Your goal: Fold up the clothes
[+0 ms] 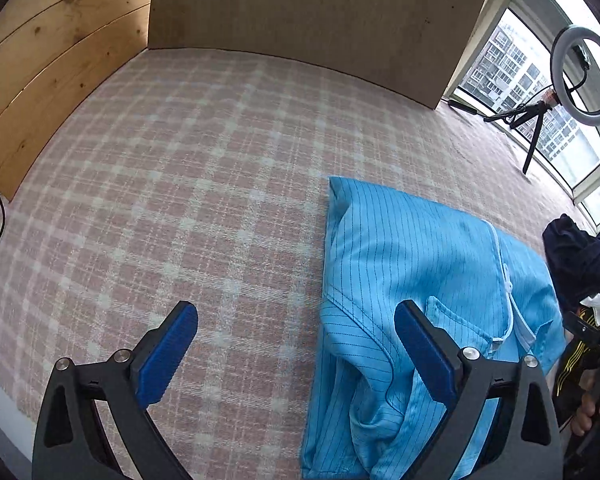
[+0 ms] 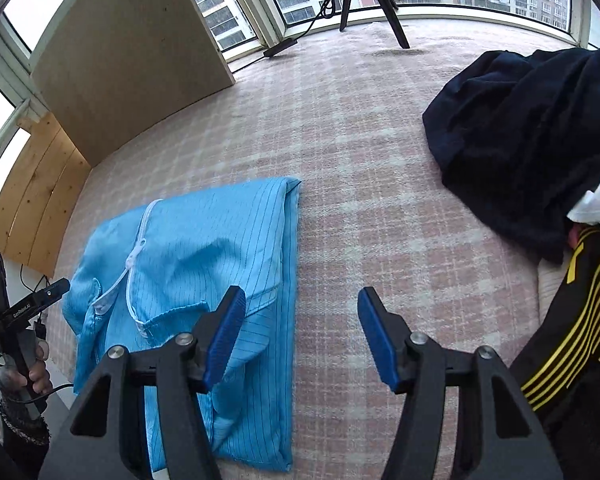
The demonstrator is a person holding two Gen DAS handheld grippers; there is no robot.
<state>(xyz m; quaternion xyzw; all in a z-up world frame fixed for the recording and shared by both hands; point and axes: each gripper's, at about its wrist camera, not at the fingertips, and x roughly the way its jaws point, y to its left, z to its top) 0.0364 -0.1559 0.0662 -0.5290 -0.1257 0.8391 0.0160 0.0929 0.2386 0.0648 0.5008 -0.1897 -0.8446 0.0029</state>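
Both empty: left gripper point(image 1: 296, 330) wide, right gripper point(image 2: 302, 314) half-open, above folded pinstriped blue garment point(image 2: 204, 248) on plaid cloth point(image 2: 380, 208)

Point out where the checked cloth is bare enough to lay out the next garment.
Widest bare patch: left of the blue garment, out to the wooden boards and cardboard panel. A narrower strip runs between the blue garment and the dark clothes pile. It is crowded on the right, by that pile.
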